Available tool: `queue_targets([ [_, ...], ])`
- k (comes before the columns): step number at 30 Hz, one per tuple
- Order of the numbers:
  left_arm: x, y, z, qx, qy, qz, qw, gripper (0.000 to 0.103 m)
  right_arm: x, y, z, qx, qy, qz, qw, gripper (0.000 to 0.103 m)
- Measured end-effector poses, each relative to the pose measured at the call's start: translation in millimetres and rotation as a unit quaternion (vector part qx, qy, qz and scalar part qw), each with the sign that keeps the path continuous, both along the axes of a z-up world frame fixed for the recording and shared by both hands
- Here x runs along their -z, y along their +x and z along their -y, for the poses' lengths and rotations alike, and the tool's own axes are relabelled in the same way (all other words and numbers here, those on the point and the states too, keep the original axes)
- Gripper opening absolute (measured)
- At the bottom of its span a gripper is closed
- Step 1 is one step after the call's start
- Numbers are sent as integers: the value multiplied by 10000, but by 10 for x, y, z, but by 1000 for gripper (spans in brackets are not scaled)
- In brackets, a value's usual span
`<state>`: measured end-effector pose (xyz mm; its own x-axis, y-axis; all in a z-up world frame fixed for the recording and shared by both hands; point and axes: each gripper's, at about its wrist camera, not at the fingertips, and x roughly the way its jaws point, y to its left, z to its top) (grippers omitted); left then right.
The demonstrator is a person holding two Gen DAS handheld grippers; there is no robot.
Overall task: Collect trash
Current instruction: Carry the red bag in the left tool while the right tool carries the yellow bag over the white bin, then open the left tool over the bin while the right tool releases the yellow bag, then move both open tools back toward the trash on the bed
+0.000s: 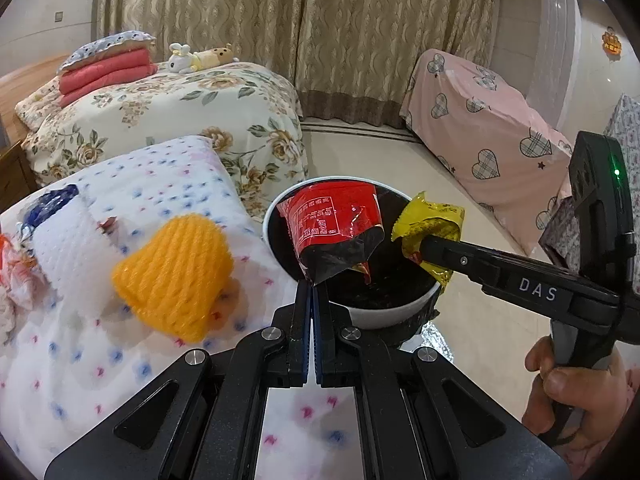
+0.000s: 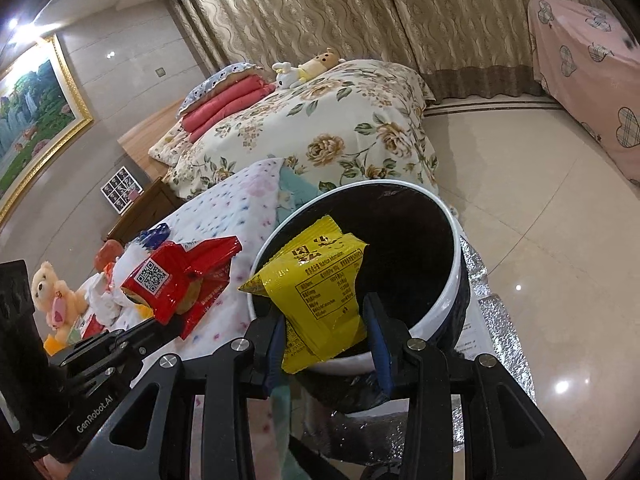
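Here, your left gripper (image 1: 312, 286) is clamped on the red wrapper (image 1: 334, 236), which hangs above the white bin (image 1: 384, 316) just ahead; to its right, your right gripper (image 2: 326, 320) pinches the yellow wrapper (image 2: 320, 280) between its blue pads (image 2: 378, 344), directly over that bin's dark mouth.

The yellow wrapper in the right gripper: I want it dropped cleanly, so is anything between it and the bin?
Nothing visible blocks it. The yellow wrapper hangs over the open mouth of the bin, pinched by the right gripper. The red wrapper, held by the left gripper, hangs beside it, not under it.
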<state>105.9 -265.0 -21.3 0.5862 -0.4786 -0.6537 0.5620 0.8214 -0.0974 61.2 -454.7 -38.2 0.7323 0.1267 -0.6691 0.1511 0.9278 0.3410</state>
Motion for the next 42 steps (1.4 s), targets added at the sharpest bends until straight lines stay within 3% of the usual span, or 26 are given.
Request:
queue_targets([
  [20,88,306,222,72,8,-415,9991,1,111,268,218,18,-80,-331,9994,41],
  [24,81,318,204,22,-50,-453,9990,19,128,289,265,69,-6,-388,9992,50],
  [26,65,307,174,-27,-93,-428,9990,28,113,274,265,110,8,-358,9993,65],
  [32,1,244,23,-104,-253,-382,9989,41,44,208,233,154,91,-224,9996,69],
  [42,-91,45,-446,-390,-613,-301,9969,45,-20,114,-17,28,221,-90,9997,74],
])
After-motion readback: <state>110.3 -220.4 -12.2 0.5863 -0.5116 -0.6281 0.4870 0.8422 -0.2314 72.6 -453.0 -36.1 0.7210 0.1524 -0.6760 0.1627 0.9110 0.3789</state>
